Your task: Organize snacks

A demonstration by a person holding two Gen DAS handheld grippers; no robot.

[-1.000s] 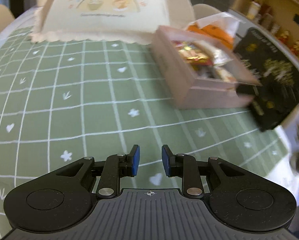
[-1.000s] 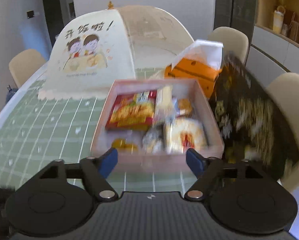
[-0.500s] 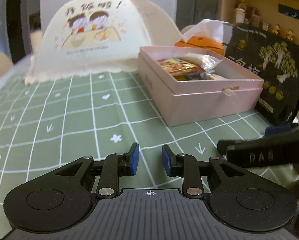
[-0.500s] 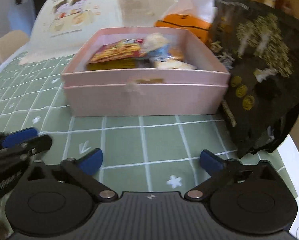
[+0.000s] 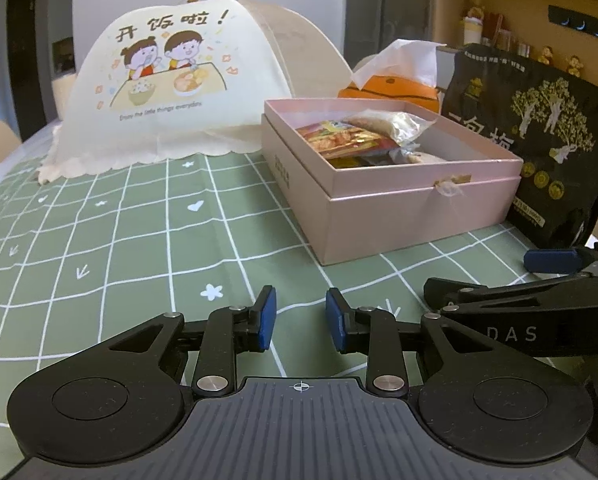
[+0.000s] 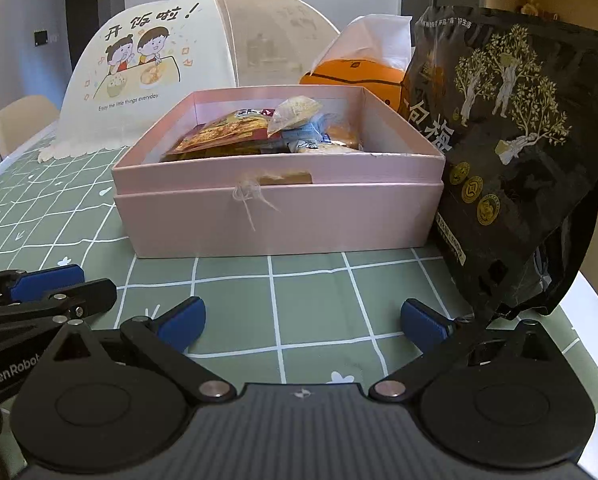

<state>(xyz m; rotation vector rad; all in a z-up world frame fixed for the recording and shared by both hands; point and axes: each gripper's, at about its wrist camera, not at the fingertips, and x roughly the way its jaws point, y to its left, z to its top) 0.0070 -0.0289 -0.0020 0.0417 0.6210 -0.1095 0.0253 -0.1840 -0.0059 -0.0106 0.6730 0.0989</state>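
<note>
- The left gripper (image 5: 298, 317) sits low over the counter (image 5: 139, 240), its jaws a narrow gap apart with nothing between them.
- The right gripper (image 6: 302, 324) has its jaws spread wide, also empty, just beside the left one.
- The pink box (image 6: 279, 216) stands open on the green checked cloth ahead of both grippers, holding snack packets (image 6: 227, 136) piled inside.
- A black snack bag (image 6: 511, 152) stands upright, touching the box's right side.
- Behind the box are an orange tissue box (image 6: 359, 72) and a cream food cover (image 5: 171, 80).
</note>
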